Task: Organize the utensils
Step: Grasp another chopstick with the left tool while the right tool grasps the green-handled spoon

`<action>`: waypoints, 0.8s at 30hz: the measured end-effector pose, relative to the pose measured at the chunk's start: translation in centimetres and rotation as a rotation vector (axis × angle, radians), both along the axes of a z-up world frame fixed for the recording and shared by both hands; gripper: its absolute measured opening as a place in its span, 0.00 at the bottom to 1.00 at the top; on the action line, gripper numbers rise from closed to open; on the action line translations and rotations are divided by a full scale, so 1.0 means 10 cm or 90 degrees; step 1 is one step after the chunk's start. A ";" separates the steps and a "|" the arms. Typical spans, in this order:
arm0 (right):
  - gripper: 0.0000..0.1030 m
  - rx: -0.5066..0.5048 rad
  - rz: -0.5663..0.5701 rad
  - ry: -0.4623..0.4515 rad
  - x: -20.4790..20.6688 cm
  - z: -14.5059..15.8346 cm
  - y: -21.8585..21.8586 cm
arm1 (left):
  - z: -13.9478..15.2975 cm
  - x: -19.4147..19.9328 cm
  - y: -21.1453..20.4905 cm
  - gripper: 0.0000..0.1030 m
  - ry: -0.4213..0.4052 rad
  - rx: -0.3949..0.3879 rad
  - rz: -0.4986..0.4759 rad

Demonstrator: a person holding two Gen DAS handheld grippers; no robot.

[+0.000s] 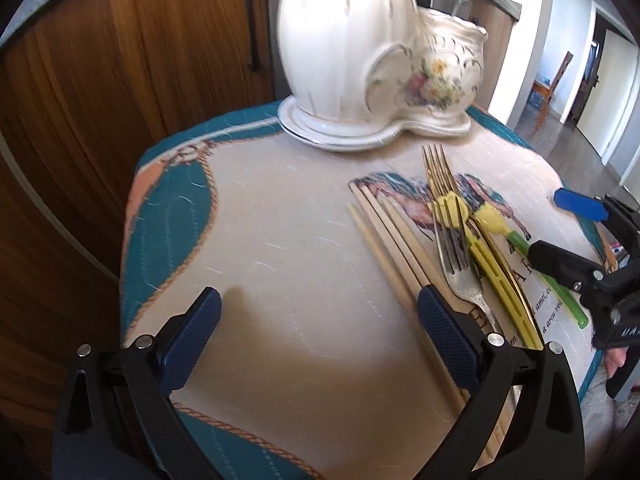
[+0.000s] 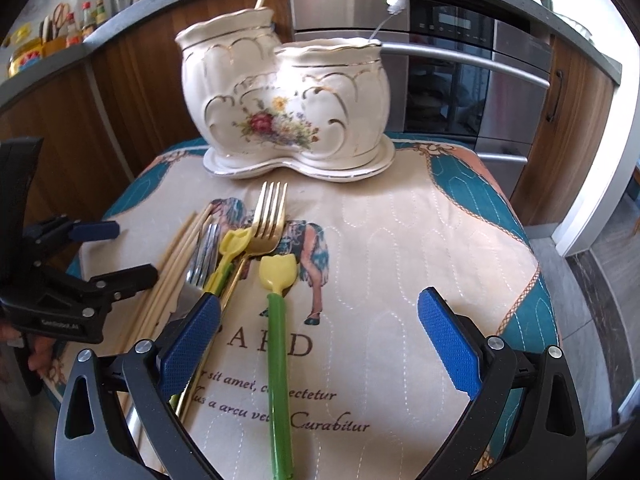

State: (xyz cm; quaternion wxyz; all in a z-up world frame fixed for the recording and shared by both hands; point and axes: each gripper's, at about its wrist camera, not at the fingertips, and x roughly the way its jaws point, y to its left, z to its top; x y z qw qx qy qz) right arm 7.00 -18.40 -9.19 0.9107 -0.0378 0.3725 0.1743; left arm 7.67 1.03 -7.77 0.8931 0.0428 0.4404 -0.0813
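1. The utensils lie in a loose bundle on the printed cloth (image 2: 400,240), left of centre in the right wrist view: wooden chopsticks (image 2: 176,264), a silver fork (image 2: 204,256), a gold fork (image 2: 268,220), a yellow-green plastic utensil (image 2: 228,256) and, a little apart to their right, a green-handled plastic spoon (image 2: 278,360) with a yellow head.
2. The ceramic holder (image 2: 288,112), 2 joined pots on 1 base, stands at the upper centre of that view. A gold handle already rises from its left pot and a silver one from its right.
3. The right gripper (image 2: 320,344) hangs with its jaws spread wide and nothing between them; the green handle runs up between its fingers. The left gripper (image 1: 320,332) is likewise spread and empty, at the bottom of the left wrist view, its right finger over the chopsticks.
4. The step in hand looks like a first pick by the right gripper, and the green-handled spoon seems the natural target, since it lies free of the pile.
5. To do it well, centre the handle between the pads, lower until they nearly touch the cloth, and close across the handle's mid-length so it does not swing when lifted.
6. Keep the left finger clear of the gold fork's handle beside it.
7. The round, smooth handle may roll; close slowly and squarely.
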 end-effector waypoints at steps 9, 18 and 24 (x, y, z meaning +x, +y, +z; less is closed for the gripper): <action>0.89 -0.034 0.026 -0.001 -0.05 -0.01 0.07 | 0.04 -0.04 -0.04 0.62 -0.010 0.015 -0.034; 0.44 -0.046 0.044 0.015 -0.02 -0.08 0.11 | 0.07 0.03 -0.17 0.10 -0.011 0.023 -0.079; 0.15 -0.021 0.062 0.023 -0.01 -0.08 0.09 | 0.07 0.06 0.01 0.05 -0.003 -0.003 -0.063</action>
